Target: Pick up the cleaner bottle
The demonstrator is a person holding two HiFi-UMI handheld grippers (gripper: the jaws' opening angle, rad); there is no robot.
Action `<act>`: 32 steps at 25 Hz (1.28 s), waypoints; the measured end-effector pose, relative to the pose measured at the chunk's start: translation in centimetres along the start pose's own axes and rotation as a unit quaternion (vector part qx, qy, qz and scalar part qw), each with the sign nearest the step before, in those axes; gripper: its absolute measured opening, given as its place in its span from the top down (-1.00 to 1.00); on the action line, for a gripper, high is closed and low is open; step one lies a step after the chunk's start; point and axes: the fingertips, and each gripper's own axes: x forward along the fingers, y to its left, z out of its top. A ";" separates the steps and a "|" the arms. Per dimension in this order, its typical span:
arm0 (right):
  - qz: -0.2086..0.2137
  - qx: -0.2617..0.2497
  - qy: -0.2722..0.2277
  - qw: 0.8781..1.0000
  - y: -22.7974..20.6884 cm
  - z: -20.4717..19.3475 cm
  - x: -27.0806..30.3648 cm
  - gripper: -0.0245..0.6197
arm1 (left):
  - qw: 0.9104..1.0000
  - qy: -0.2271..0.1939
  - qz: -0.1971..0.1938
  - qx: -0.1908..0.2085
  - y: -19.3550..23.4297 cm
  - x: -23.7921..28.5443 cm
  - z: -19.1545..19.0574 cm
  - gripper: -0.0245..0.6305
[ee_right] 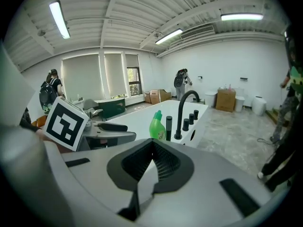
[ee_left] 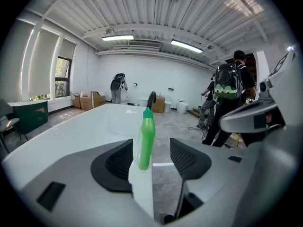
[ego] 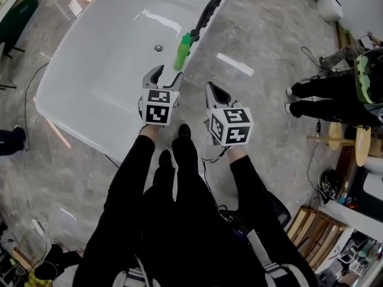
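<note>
The cleaner bottle point(ego: 183, 51) stands untouched on the bathtub rim point(ego: 67, 116), at one o'clock from my left gripper point(ego: 167, 76), whose jaws gape wide, short of it. My right gripper point(ego: 214, 94), jaws together, hangs at four o'clock. Grasp and lift remain.

The bathtub point(ego: 90, 76) is smooth, glossy white. The bottle point(ego: 182, 51) looks like shiny green plastic, the tap point(ego: 210, 9) matt black, the floor point(ego: 263, 82) polished grey stone.

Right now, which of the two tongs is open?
The left tongs: their jaws stand apart, aimed at the green cleaner bottle on the bathtub rim. The right tongs are shut.
</note>
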 end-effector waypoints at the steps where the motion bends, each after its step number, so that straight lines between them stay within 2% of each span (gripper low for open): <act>1: 0.002 -0.003 0.002 1.000 -0.3 0.1 0.6 0.92 | 1.000 0.004 0.004 0.001 0.2 0.7 -0.3 0.17; 15: 0.014 -0.017 0.019 1.000 -4.8 1.2 7.3 0.92 | 0.998 0.049 0.027 -0.001 1.5 9.5 -3.3 0.09; 23: 0.019 -0.012 0.030 0.999 -6.7 0.7 8.9 0.92 | 0.995 0.082 0.049 -0.010 2.0 12.6 -5.9 0.08; 32: 0.038 -0.011 0.050 0.998 -7.7 -0.8 11.3 0.92 | 0.993 0.095 0.063 -0.031 2.5 15.4 -8.0 0.08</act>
